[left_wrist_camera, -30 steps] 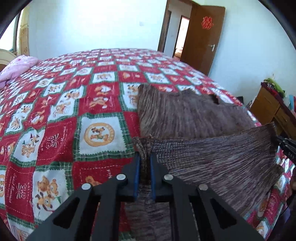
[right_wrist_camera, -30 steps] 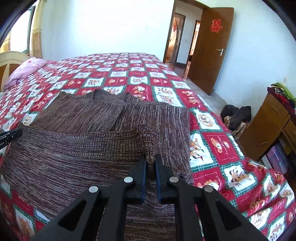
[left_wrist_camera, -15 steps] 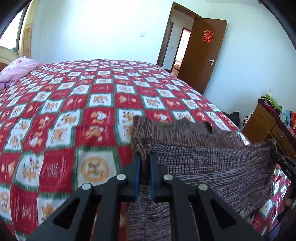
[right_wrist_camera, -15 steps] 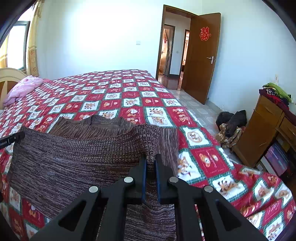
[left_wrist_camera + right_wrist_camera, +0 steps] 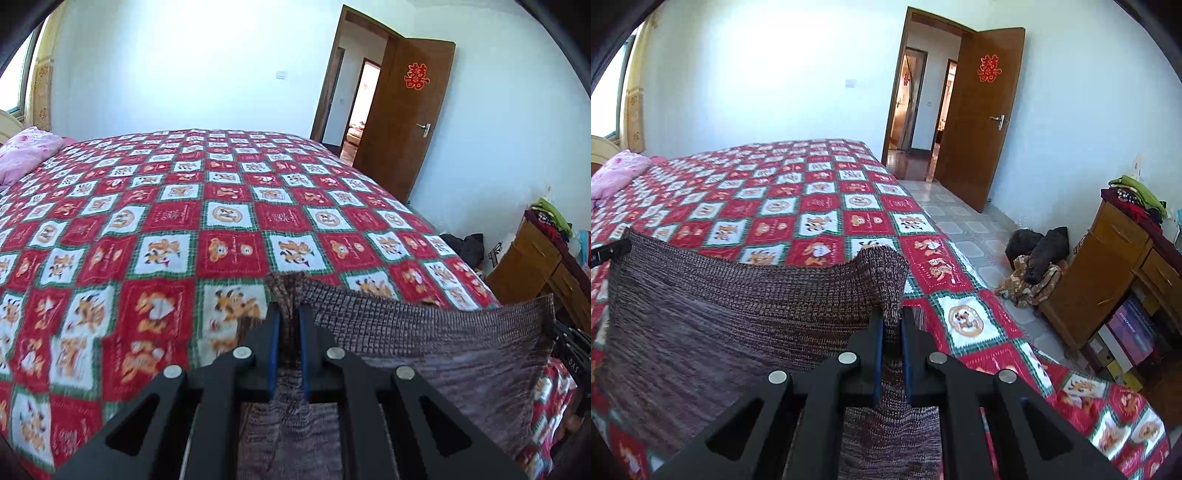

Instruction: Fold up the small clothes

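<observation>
A brown knitted garment point(image 5: 424, 332) hangs stretched between my two grippers above the near part of the bed. My left gripper point(image 5: 287, 314) is shut on its left top corner, the knit bunched between the blue pads. In the right wrist view the same knitted garment point(image 5: 720, 306) spreads to the left, and my right gripper point(image 5: 892, 321) is shut on its right top corner. The tip of the left gripper point(image 5: 609, 251) shows at that view's left edge. The right gripper's black tip point(image 5: 570, 354) shows at the right edge of the left wrist view. The garment's lower part hangs out of sight below the fingers.
The bed carries a red, white and green patchwork quilt point(image 5: 221, 221) with a pink pillow point(image 5: 26, 151) at the far left. A wooden cabinet point(image 5: 1108, 273) piled with clothes stands on the right, dark clothes point(image 5: 1034, 266) lie on the tiled floor, and a brown door point(image 5: 979, 118) stands open.
Both grippers have lifted the garment's top edge and drawn it back toward me. It lay partly spread on the quilt before; now it hangs off the bed surface, and more of the quilt shows beyond.
</observation>
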Motion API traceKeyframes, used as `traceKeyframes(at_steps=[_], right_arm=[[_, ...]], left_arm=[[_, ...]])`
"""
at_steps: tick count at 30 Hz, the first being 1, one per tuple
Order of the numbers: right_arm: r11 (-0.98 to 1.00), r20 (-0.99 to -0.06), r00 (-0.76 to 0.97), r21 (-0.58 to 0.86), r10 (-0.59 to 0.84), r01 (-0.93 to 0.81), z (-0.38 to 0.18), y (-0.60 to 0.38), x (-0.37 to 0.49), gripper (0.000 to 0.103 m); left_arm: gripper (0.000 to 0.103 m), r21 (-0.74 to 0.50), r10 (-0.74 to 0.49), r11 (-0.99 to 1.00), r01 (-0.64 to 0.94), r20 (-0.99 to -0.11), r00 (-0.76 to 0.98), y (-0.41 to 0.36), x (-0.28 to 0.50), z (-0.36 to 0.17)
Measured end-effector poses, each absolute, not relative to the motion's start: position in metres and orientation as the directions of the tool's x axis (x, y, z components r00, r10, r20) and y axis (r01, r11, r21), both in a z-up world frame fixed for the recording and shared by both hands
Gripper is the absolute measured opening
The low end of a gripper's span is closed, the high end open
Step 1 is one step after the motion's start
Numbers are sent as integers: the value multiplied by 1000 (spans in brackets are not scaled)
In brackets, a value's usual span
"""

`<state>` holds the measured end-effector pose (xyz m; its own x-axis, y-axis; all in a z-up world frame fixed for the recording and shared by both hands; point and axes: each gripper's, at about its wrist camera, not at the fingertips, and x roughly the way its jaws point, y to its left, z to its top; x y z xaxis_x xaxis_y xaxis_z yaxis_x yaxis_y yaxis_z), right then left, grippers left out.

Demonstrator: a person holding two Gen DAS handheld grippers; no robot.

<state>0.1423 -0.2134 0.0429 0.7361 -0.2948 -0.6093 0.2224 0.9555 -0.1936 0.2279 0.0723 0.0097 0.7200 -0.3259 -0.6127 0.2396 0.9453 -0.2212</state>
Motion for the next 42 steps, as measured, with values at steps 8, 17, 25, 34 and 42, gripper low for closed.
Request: traceKeyframes(at_steps=[8,17,25,34,42], right_arm=[[944,-654,681,-215,-329,249,-10,-231,191,8],[931,-675,643,-290,-362,220,-42,-230,206,9],[923,-598,703,-263,-385,282,-26,-233,192,14],[925,-552,743,-198,-378,323,8,-213,160,15],[955,-727,629,-130,-274,265,-43,-227,191,14]], left_arm=[[10,-208,-255,966,152,-694,674,58,270,-40],[13,-19,-102,991,130,-732,674,31,267,-58],[18,28,-57,993,113,-730,682,30,269,-60],[20,86,-8,991,103,-725,688,23,269,-61],[27,118,27,989,85,-723,690,21,270,-62]])
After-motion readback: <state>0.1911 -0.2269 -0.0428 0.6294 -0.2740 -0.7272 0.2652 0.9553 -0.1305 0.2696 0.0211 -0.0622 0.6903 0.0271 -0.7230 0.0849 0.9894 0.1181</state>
